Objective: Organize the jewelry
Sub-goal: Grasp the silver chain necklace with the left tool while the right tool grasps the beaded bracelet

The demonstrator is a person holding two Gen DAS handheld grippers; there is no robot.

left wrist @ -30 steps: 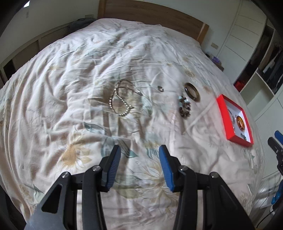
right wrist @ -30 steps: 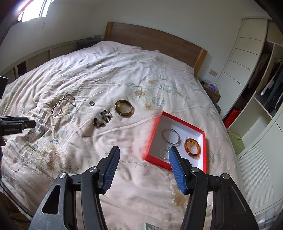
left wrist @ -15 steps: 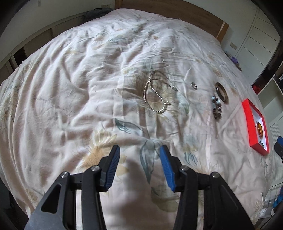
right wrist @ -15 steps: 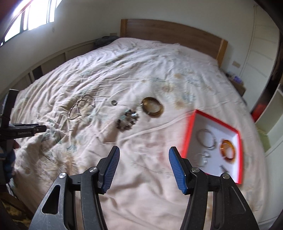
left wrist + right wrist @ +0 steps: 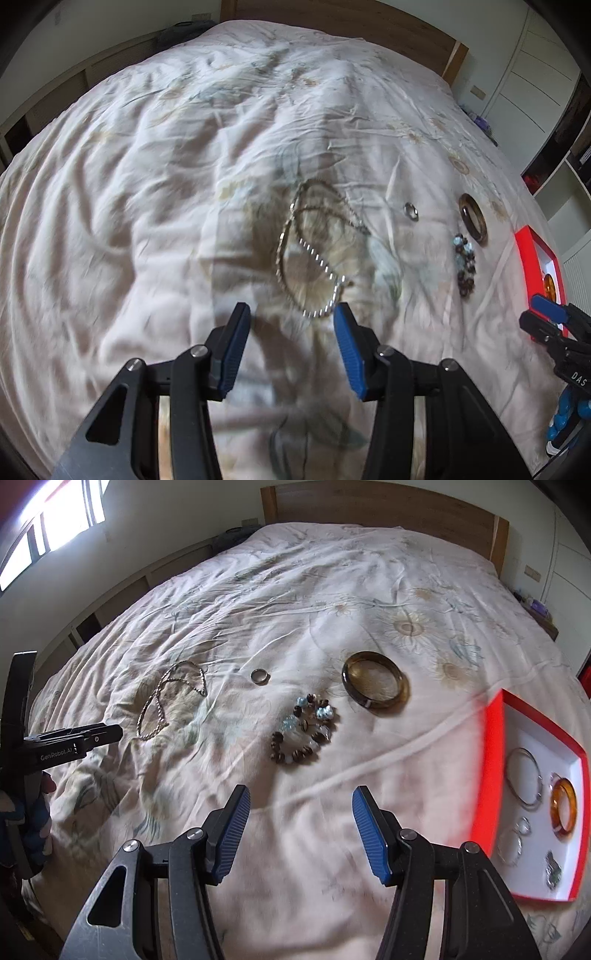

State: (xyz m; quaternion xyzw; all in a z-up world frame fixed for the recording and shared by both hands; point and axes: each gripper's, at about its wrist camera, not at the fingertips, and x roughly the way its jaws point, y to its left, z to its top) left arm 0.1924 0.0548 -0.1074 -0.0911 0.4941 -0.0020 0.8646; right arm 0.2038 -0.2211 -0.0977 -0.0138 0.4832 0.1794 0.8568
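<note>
Here the left claw (image 5: 291,332) hangs spread and empty above the bed (image 5: 147,184), the chain (image 5: 314,254) just past its tips. The right claw (image 5: 299,823) is spread too, holding nothing, over bare quilt short of the beads (image 5: 304,734). Beyond lie a ring (image 5: 260,676) and bangle (image 5: 375,685), well apart. The red box (image 5: 491,775) sits near the bed's right edge.
</note>
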